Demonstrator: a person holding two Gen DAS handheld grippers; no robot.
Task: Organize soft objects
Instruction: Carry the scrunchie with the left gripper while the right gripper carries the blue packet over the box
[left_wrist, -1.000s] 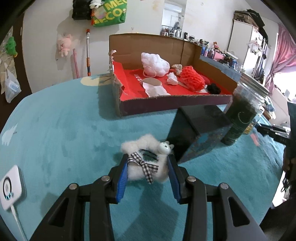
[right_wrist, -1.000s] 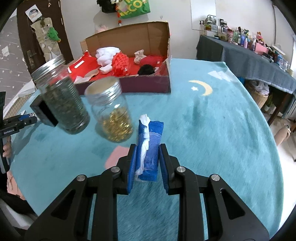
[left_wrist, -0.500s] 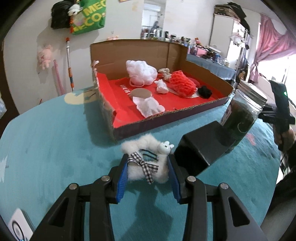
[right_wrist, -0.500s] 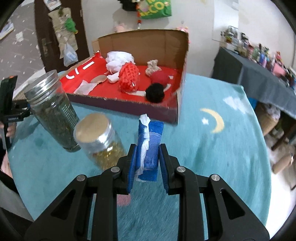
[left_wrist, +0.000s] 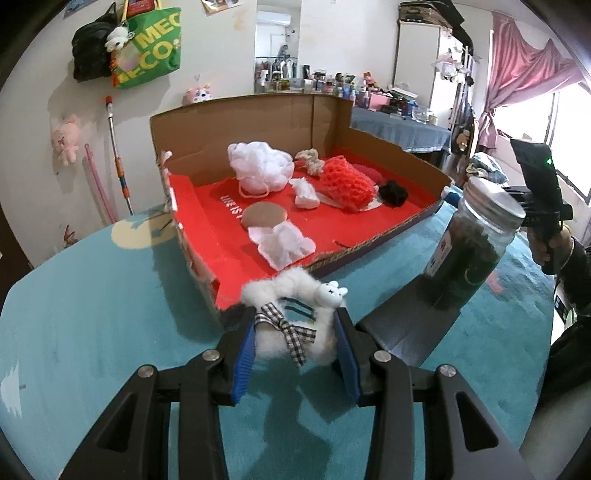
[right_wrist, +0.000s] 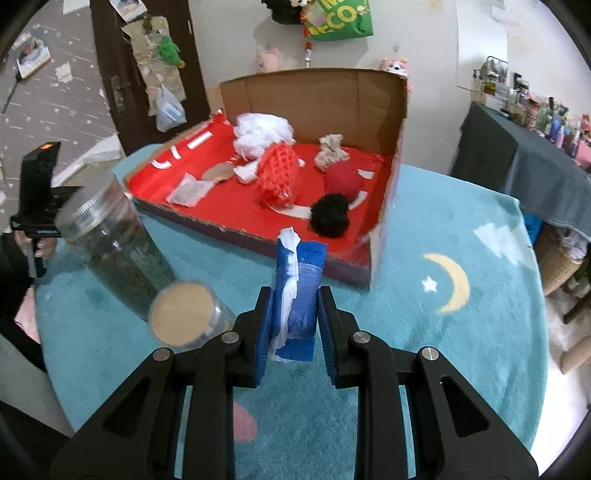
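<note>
- My left gripper (left_wrist: 295, 341) clamps the fluffy white scrunchie (left_wrist: 291, 325) over the cardboard box (left_wrist: 236, 114)'s near corner; released here, it could catch the rim and drop onto the table (left_wrist: 92, 314).
- My right gripper (right_wrist: 295, 332) pinches the blue tissue pack (right_wrist: 301, 295) just short of the box's near wall; swinging left risks toppling the dark jar (right_wrist: 114, 243) or gold-lidded jar (right_wrist: 184, 319).

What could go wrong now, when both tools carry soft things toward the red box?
The right tool passes close to the gold-lidded jar and the tall dark jar; a sideways drift might tip them. The fluffy white scrunchie in the left tool could catch the box's torn front edge.
</note>
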